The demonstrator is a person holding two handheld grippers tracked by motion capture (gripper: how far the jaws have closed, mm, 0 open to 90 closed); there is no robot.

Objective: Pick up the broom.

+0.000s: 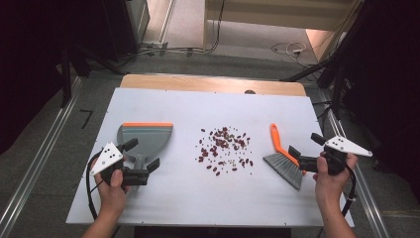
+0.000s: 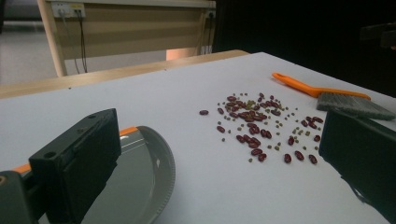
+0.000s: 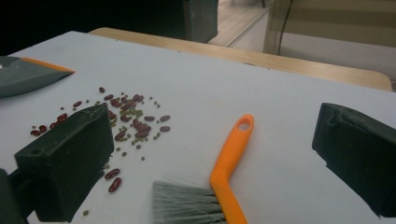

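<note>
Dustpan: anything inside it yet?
The dustpan tray looks bare grey in the high view, with no beans in it; the beans lie scattered on the white sheet beside it. In the left gripper view, a jaw covers part of the pan.

dustpan (image 1: 143, 141) — matt grey plastic | brush (image 1: 285, 157) — glossy orange plastic | table (image 1: 163, 198) — smooth white

No lettering, label, brand, number or sign can be read anywhere in these pictures. The grey plastic dustpan with the orange lip (image 1: 144, 139), the orange-handled hand brush with grey bristles (image 1: 283, 157) and the white-topped bench (image 1: 198, 198) all carry plain, unmarked surfaces.
</note>
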